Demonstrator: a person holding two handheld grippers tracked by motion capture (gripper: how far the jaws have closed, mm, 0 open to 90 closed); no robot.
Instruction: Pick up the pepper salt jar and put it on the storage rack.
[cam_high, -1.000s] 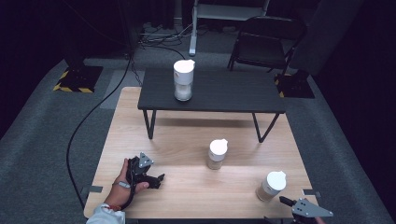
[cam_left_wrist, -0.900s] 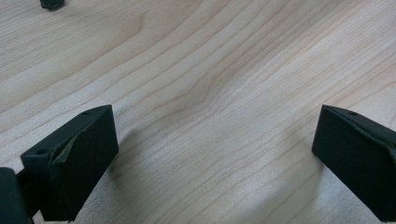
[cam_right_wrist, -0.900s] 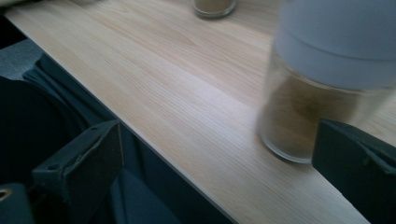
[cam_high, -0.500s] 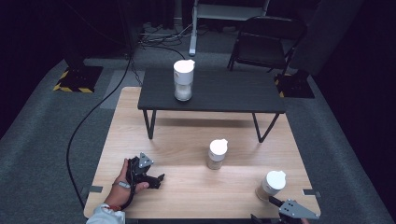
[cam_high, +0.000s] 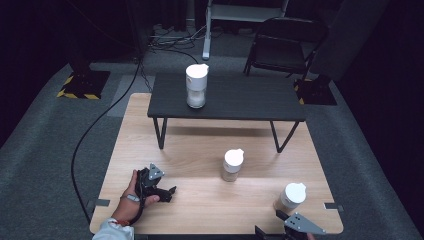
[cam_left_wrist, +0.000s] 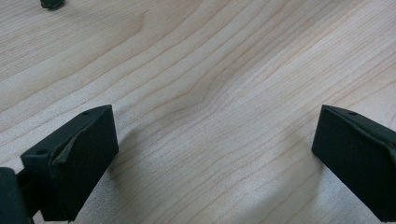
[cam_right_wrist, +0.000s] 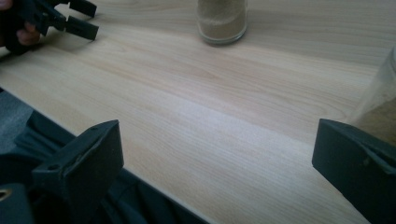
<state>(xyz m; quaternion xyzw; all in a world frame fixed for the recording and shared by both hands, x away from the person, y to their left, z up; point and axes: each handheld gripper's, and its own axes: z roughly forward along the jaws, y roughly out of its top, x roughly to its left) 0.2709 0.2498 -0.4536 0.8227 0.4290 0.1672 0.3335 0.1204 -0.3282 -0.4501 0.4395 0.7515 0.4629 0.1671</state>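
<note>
Gaping wide at five o'clock, the right tool (cam_high: 280, 219) nears a smooth, breakable-looking jar (cam_high: 290, 197), best pinched mid-body.

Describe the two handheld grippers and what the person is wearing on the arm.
Both grippers are black. The left gripper and right gripper each carry a grey three-cornered plate on top. Their jaws are blocky black pads with small holes near the edges. The person's left hand wears a wrist band above a white sleeve.
</note>
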